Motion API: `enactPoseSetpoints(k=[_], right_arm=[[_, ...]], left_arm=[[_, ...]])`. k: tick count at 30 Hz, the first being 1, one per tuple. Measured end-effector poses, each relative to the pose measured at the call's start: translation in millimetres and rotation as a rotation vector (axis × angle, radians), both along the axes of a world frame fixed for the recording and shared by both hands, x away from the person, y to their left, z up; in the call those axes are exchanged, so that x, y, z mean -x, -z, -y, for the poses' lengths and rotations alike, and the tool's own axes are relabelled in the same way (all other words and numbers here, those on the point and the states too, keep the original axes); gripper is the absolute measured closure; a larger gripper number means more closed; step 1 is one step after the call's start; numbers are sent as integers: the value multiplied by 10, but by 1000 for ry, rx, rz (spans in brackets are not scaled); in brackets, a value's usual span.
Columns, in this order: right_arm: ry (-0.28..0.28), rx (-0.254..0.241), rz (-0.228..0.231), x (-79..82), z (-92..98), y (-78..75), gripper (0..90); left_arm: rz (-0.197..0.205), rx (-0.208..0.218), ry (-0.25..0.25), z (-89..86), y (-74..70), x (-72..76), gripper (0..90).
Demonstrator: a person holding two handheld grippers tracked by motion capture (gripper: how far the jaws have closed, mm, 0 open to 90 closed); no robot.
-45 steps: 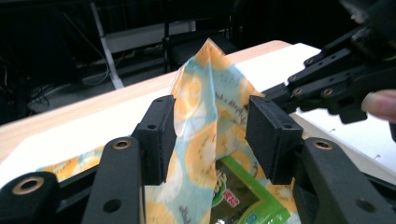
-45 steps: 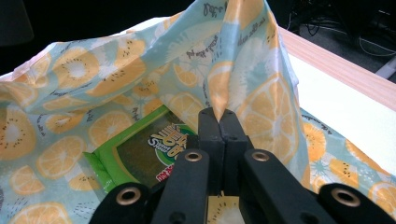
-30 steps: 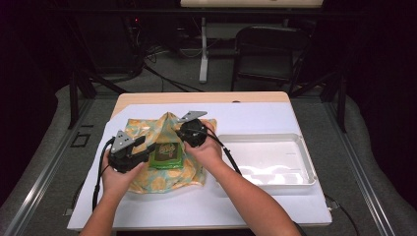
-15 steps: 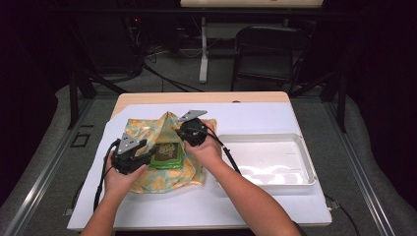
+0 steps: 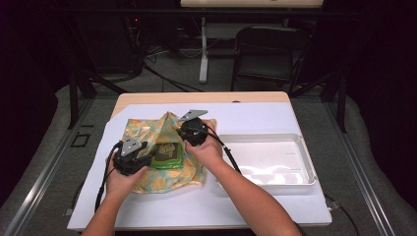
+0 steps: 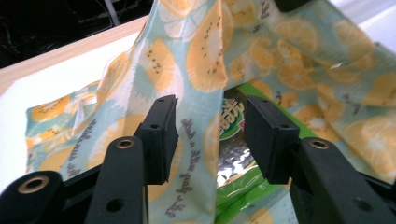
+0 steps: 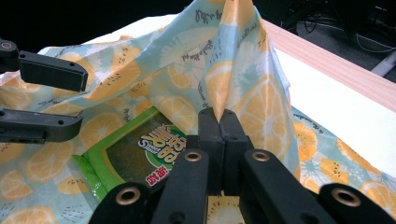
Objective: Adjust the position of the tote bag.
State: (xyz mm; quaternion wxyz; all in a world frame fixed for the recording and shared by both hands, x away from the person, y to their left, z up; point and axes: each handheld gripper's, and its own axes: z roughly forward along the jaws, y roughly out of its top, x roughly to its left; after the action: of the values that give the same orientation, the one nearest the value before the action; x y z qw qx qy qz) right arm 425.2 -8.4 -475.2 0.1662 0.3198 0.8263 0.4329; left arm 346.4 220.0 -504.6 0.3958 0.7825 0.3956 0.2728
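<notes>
At the left of the table point(image 5: 98, 206), the left gripper point(image 5: 142, 158) sits low over the near-left part of the lemon-print cloth point(image 5: 142, 132), which is spread on the white sheet toward the table's left edge. Its jaws stand apart and have just been closing; in the left gripper view a raised fold of the cloth point(image 6: 201, 70) hangs between the two pads, which do not press on it.

The green snack packet point(image 5: 168, 155) lies flat in the middle of the cloth, just right of the left gripper and close ahead of it, its long axis running roughly from the near edge toward the far edge. (Its foil window and printed label show beyond the jaws in both gripper views.)

Further right, the right gripper point(image 7: 219, 122) has its jaws pressed together on a pinch of cloth, holding it up as a peak over the packet's far-right side. The peak rises at the cloth's far edge in the high view.

The coming move probably turns on this: the fold stands upright, directly between the left pads, so that hand is the nearer one to take it and draw it across the packet.

At the right edge, the white tray point(image 5: 305, 167) stands apart.
</notes>
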Motion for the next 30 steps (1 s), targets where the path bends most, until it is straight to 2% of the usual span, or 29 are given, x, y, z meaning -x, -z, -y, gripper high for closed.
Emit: enactPoseSetpoints(k=[2, 4, 5, 9, 16, 22, 30], right_arm=[[-1, 2, 1, -1, 1, 3, 900], [2, 2, 3, 0, -2, 7, 900], [1, 7, 3, 0, -4, 8, 900], [1, 8, 3, -2, -1, 9, 900], [3, 6, 5, -8, 12, 10, 900], [4, 7, 8, -9, 19, 9, 900], [2, 2, 10, 4, 11, -1, 900]], left_arm=[[2, -6, 9, -17, 0, 6, 581], [-5, 8, 21, -31, 4, 4, 631], [-12, -1, 22, -34, 13, 4, 667], [-11, -44, 34, -47, 25, 6, 692], [-26, -37, 25, -94, 37, -3, 766], [-44, -47, 38, -87, 52, -11, 884], [-70, -48, 46, -70, 82, -30, 900]])
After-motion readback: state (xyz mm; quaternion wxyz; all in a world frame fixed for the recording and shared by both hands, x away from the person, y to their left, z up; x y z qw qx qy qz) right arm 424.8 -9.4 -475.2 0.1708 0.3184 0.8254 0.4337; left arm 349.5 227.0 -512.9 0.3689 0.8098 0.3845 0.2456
